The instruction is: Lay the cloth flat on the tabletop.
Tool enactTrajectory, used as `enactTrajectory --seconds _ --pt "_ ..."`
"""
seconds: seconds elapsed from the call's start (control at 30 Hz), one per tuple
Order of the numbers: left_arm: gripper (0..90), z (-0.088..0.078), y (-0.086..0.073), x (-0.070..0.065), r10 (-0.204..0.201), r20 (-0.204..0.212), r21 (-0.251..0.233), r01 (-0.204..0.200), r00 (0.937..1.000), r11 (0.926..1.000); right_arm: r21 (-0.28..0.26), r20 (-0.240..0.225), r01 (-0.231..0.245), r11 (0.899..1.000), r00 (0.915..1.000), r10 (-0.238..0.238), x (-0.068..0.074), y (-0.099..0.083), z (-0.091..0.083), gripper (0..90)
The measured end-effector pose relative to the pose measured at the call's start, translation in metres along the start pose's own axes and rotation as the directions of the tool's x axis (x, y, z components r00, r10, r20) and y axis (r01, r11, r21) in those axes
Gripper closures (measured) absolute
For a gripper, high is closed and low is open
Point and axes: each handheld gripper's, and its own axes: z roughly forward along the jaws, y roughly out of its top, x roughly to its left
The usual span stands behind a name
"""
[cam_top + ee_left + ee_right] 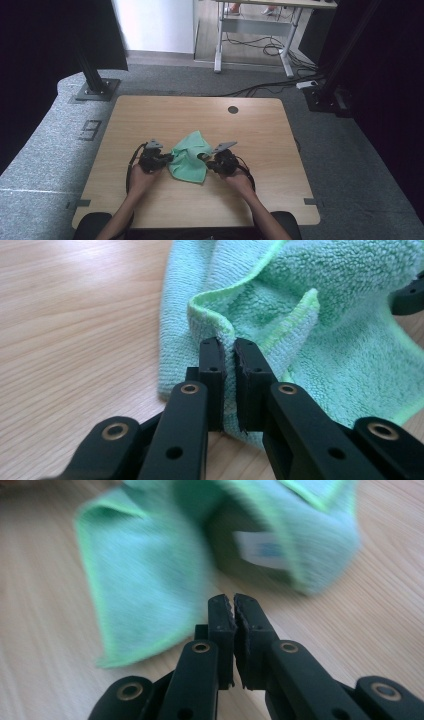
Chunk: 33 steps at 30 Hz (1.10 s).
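Note:
A mint-green microfibre cloth (189, 159) lies crumpled in the middle of the wooden table (150, 115). My left gripper (169, 159) is at its left edge. In the left gripper view that gripper (228, 346) is shut on a raised fold of the cloth (310, 340), with the fabric pinched between the pads. At the cloth's right edge is my right gripper (206, 159). In the right gripper view its jaws (231, 599) are shut just short of the blurred cloth (150, 580), and I see nothing between them. A white label (260, 547) shows on a fold.
A dark round cable hole (233, 109) sits near the table's far edge. Bare wood surrounds the cloth on all sides. The person's forearms (252, 205) come in from the near edge. Black frame posts (92, 75) stand on the grey floor beyond the far corners.

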Motion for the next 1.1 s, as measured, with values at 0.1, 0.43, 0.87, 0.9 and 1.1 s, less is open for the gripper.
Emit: enactTrajectory --seconds 0.1,0.43,0.87,0.9,1.1 --pt "82.6 -0.006 -0.001 0.005 -0.020 -0.007 -0.009 0.020 0.9998 0.9998 0.012 0.031 -0.026 1.000 0.9992 0.025 -0.011 -0.007 -0.007 85.4" --pt "82.2 -0.012 -0.002 0.011 -0.043 0.000 -0.027 0.043 0.9991 0.9987 -0.027 -0.048 -0.020 0.999 0.9987 0.018 -0.004 -0.005 -0.009 66.0" --pt "82.9 -0.012 0.000 0.008 -0.025 -0.011 -0.038 0.024 0.9996 0.9990 0.005 -0.009 0.076 0.997 0.9971 -0.076 0.027 0.011 0.028 87.1" --pt "82.9 -0.013 0.000 0.008 -0.029 -0.012 -0.041 0.029 0.9995 0.9988 0.005 -0.001 0.074 0.997 0.9973 -0.074 0.025 0.010 0.026 87.1" --pt "82.9 -0.017 -0.002 0.013 -0.031 -0.049 -0.036 0.029 0.9983 0.9989 0.017 0.037 0.039 0.999 0.9986 -0.039 0.012 0.003 0.013 87.1"
